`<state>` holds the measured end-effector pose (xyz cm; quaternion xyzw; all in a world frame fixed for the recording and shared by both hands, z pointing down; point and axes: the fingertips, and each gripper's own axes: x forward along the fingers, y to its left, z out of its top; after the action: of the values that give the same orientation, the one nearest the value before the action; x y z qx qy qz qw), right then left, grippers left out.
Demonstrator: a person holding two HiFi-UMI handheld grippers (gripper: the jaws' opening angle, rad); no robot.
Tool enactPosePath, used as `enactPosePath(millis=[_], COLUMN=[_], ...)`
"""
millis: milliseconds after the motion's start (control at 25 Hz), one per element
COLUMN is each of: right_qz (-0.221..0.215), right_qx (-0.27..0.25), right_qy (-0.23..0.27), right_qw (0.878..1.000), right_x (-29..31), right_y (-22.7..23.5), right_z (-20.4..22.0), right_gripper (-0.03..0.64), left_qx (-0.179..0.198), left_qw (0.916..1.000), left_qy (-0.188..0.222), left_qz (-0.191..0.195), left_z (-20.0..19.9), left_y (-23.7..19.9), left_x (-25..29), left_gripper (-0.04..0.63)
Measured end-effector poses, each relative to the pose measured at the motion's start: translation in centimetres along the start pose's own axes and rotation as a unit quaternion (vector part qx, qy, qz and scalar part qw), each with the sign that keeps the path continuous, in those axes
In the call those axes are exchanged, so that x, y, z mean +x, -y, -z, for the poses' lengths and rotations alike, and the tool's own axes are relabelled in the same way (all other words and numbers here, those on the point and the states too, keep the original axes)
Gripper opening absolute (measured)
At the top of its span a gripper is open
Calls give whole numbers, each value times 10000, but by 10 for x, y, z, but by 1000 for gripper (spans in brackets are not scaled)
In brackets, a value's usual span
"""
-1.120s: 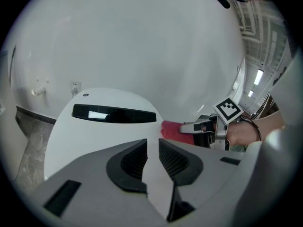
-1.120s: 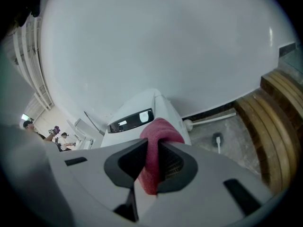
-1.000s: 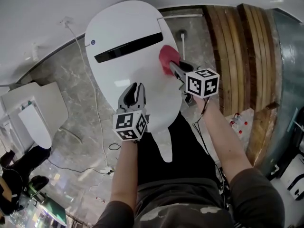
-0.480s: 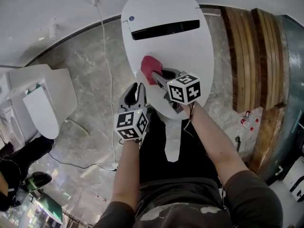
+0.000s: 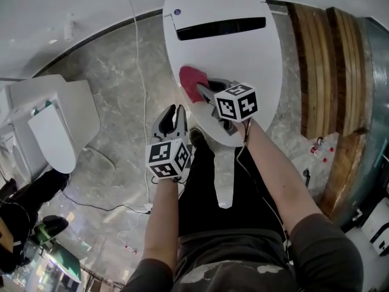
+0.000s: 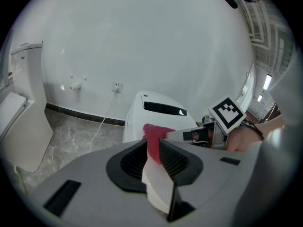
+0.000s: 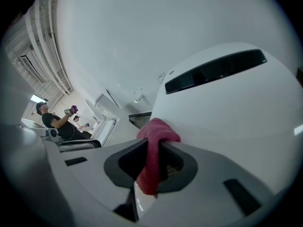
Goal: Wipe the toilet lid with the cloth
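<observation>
While the fingers of the right gripper (image 5: 205, 91) clamp the red cloth (image 5: 189, 79) on the left side of the toilet lid (image 5: 243, 59), the left gripper (image 5: 173, 113) hovers nearer, fingers narrowly apart and empty.

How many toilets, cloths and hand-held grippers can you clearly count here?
Toilets: 2, near toilet and side toilet
Cloths: 1, red cloth
Hand-held grippers: 2, left hand-held gripper and right hand-held gripper
Total: 5

We see grey marble floor (image 5: 115, 120) beneath the white wall (image 5: 61, 17), wooden slats (image 5: 322, 66) to its right, a white toilet (image 5: 51, 132) leftward.
</observation>
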<state>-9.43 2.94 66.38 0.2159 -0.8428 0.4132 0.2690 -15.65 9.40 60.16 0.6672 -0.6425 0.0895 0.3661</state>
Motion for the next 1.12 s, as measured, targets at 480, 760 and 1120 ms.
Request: enactPosePath(millis=[480, 760, 1120], right_qz=[547, 930, 1117], right_qx=[471, 741, 936], right_qy=[260, 450, 639], right_qw=[9971, 9919, 9873], right_x=[-118, -189, -224], right_y=[132, 217, 227], right_z=[11, 22, 42], right_gripper=[51, 51, 51], left_qx=[245, 332, 388], left_qw=[9993, 9984, 9965], left_qy=[-123, -201, -355], left_qz=[269, 414, 642], left_z=[14, 30, 52], left_y=[113, 177, 209], left_x=[53, 79, 80], left_gripper=[86, 86, 86])
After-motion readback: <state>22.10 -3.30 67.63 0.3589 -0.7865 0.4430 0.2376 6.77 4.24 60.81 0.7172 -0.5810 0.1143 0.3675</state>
